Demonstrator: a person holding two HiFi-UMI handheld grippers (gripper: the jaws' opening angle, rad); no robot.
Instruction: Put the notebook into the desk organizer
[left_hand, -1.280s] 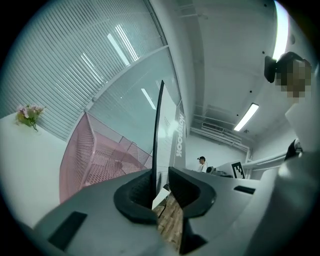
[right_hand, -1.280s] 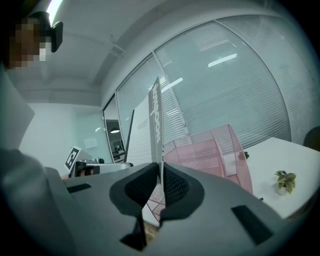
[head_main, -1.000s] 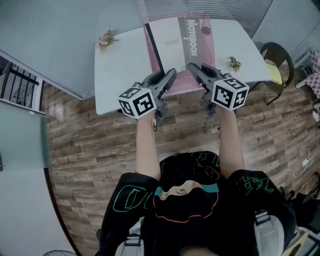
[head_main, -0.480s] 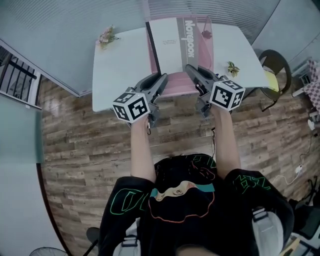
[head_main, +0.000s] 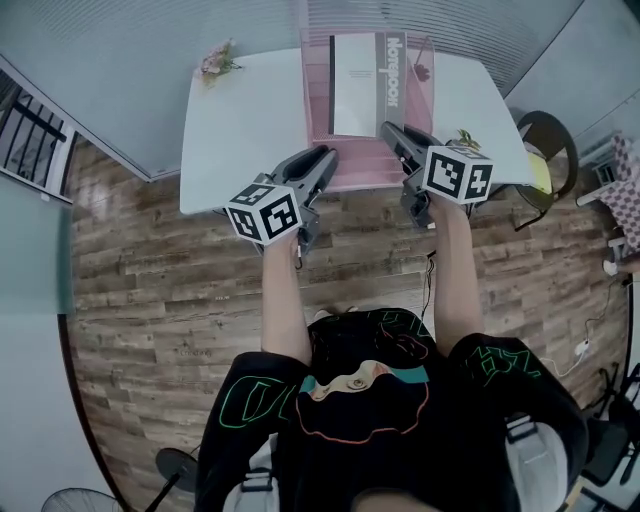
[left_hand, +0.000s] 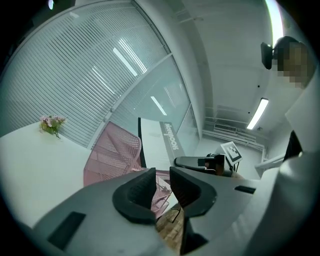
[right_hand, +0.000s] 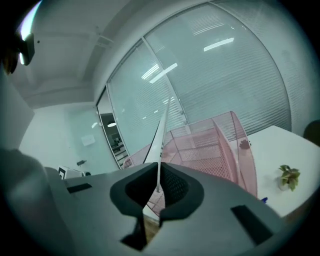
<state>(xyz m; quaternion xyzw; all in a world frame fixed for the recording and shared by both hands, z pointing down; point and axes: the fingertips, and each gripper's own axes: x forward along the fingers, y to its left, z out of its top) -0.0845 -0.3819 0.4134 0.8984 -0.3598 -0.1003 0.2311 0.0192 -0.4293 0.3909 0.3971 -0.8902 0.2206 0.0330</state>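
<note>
The right hand-held gripper (right_hand: 159, 186) is clamped on the thin near edge of the notebook (right_hand: 161, 145), which rises upright straight ahead of its jaws. The notebook stands within the pink mesh walls of the desk organizer (right_hand: 210, 150) (whether its bottom rests on the organizer's floor cannot be told). In the head view the notebook (head_main: 365, 85) sits just beyond the right hand-held gripper (head_main: 390, 131), inside the desk organizer (head_main: 318, 110) on the white tabletop (head_main: 245, 120).

The left hand-held gripper (left_hand: 162, 182) has its jaws a little apart with nothing pressed between them. The desk organizer (left_hand: 112, 155) lies just ahead of it and to its left, and the notebook (left_hand: 157, 140) lies further ahead. A small plant (right_hand: 289, 176) stands on the tabletop well to the right of the right hand-held gripper.
</note>
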